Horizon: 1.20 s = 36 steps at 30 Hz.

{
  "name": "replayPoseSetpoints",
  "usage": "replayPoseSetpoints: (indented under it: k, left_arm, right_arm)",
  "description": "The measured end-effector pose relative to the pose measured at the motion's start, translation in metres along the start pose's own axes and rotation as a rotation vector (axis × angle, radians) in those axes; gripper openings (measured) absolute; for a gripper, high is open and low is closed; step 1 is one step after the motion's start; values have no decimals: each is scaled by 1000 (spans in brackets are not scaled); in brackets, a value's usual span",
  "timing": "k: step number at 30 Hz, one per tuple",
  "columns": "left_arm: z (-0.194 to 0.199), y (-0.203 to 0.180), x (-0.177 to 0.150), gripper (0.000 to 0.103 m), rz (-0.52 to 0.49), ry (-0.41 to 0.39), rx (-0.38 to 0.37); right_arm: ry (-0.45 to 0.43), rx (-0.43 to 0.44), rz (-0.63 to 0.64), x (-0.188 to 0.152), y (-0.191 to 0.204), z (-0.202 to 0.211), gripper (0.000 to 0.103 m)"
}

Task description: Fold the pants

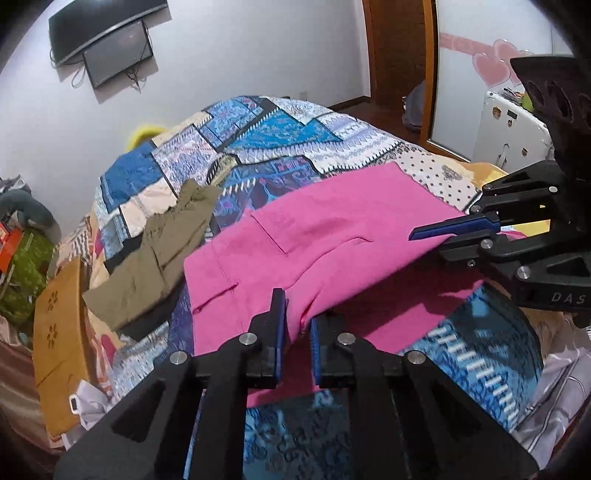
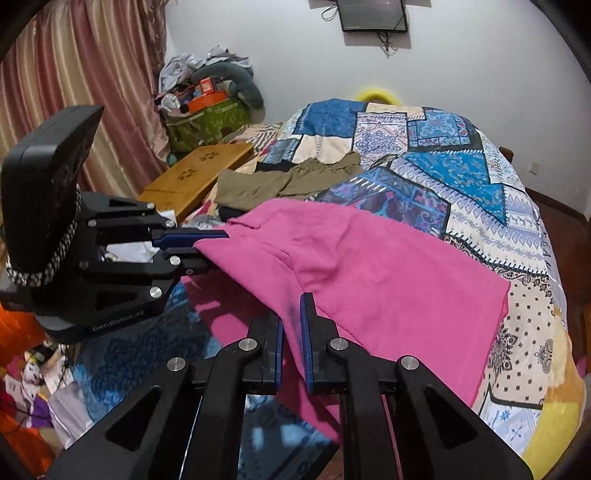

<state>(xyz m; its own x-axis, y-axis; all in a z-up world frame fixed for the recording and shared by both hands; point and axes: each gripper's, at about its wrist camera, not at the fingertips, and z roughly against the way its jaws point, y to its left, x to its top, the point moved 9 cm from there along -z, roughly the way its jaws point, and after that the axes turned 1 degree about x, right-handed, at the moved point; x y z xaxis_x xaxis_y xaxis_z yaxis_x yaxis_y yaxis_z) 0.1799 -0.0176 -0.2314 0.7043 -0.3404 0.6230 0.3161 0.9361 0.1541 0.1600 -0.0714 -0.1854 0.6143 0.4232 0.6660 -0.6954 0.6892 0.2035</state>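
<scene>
Lying across the near part of a bed [image 1: 280, 133] covered by a blue patchwork quilt [image 2: 461, 173], the pink pants [image 1: 332, 236] are seen with their near edge raised off the quilt — pinched at two places. The left gripper [image 1: 297, 325] is clenched on a fold of the pink fabric at the near edge, the cloth being caught between its blue pads [image 1: 282, 325]. The right gripper [image 2: 291, 332] is likewise clamped on the pink cloth, which is drawn into a narrow ridge between its fingers. In the left wrist view the right gripper is shown at the right side, grasping the pants' edge; in the right wrist view the left gripper is shown at the left, doing the same. Beyond the pants an olive-green garment [image 2: 288, 181] is spread on the quilt, just beside the far pink edge, and a wooden board [image 2: 195, 177] is placed near it — at the bed's side. A dark screen [image 2: 373, 14] is mounted on the white wall.
</scene>
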Motion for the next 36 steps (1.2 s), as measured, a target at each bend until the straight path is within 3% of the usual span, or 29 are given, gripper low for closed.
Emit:
replayPoseSetpoints:
  k: [9, 15, 20, 22, 25, 27, 36]
  left_arm:
    - [-4, -9, -31, 17, 37, 62, -37]
    - [9, -5, -43, 22, 66, 69, -55]
    - [28, 6, -35, 23, 92, 30, -47]
    - [33, 12, -27, 33, 103, 8, -27]
    - [37, 22, -13, 47, 128, -28, -7]
    - [33, 27, -3, 52, 157, -34, -4]
    - [-12, 15, 6, 58, 263, 58, -134]
  right_arm:
    - [61, 32, -82, -29, -1, -10, 9]
    - [78, 42, -149, -42, -7, 3, 23]
    - [49, 43, -179, -41, -10, 21, 30]
    - [28, 39, -187, -36, -13, 27, 36]
    - [6, 17, -201, -29, -20, 29, 37]
    - [-6, -1, -221, -23, -25, 28, 37]
    - [-3, -14, -243, -17, -24, 6, 43]
